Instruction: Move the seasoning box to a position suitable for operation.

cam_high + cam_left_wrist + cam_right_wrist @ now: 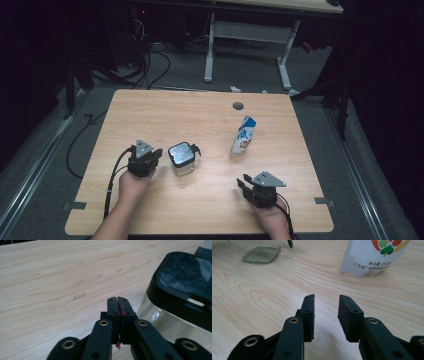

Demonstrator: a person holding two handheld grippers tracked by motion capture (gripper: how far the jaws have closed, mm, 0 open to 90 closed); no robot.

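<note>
While left jaws press together and right spread, pouch reads "250".

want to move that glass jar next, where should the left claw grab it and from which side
Grip the clear glass body of the jar below its black lid, coming level from its left, where the left claw sits shut; it must open first. The latch sticks out right.

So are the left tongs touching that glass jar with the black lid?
Apart. The left gripper view shows the left tongs shut on nothing, with bare table under the tips and the glass jar off to the side.
</note>
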